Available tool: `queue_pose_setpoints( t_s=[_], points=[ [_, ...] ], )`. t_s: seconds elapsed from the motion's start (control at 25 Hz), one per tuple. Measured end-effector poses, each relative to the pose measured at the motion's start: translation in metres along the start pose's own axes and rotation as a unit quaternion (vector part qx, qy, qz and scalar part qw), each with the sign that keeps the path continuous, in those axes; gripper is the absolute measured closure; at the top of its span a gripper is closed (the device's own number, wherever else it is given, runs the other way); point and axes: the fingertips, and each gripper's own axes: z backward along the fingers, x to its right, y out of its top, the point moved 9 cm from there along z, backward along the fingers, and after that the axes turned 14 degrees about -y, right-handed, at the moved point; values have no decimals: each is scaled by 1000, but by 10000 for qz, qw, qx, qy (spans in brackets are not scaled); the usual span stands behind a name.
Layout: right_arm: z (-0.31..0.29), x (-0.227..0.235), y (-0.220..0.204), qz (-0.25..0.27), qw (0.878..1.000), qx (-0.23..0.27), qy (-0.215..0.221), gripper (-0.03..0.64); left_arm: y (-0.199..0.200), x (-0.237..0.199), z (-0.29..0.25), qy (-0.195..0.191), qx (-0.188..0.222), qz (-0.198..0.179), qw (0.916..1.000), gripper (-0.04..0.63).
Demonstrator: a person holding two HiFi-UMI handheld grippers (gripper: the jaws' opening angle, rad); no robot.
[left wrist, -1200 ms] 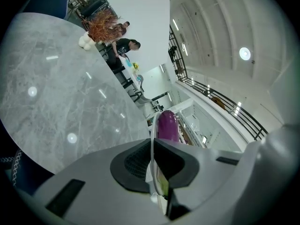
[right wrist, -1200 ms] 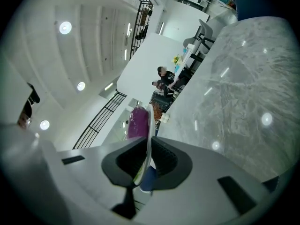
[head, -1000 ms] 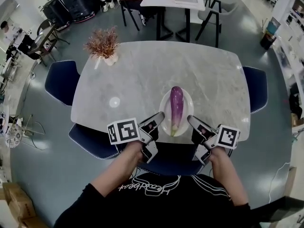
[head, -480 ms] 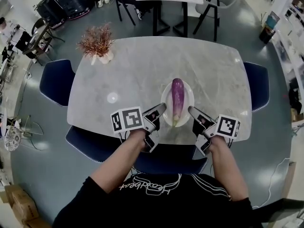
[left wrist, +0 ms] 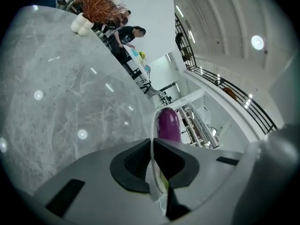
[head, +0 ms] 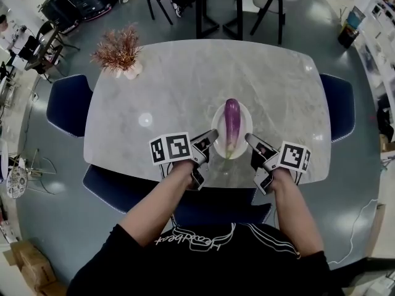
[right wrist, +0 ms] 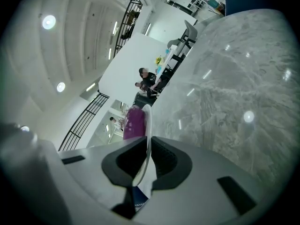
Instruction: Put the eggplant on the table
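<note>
Both forearms reach forward over the near edge of the table. The left gripper and right gripper angle inward towards each other. Each has its jaws pinched on the rim of a white plate, one on either side. The eggplant lies lengthwise on that plate, between the two grippers, stem end towards the person. Whether the plate rests on the marble or is raised off it cannot be told. A dried plant stands at the far left corner, and blue chairs flank the table.
</note>
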Motion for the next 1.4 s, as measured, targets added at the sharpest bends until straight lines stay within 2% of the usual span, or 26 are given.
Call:
queue_pose_setpoints(
  t_s=[0.48, 0.8, 1.4],
  points=[
    [-38, 36, -8, -364, 9984, -227, -357, 598, -6, -58, -14, 283, -131, 412, 9987, 569],
    [-60, 53, -12, -345, 9965, -325, -685, 598, -7, -85, -19, 464, -198, 592, 9970, 569],
    [-70, 59, -12, -197, 9914, -575, -1158, 598, -12, -101, -25, 791, -305, 714, 9938, 568]
  ],
)
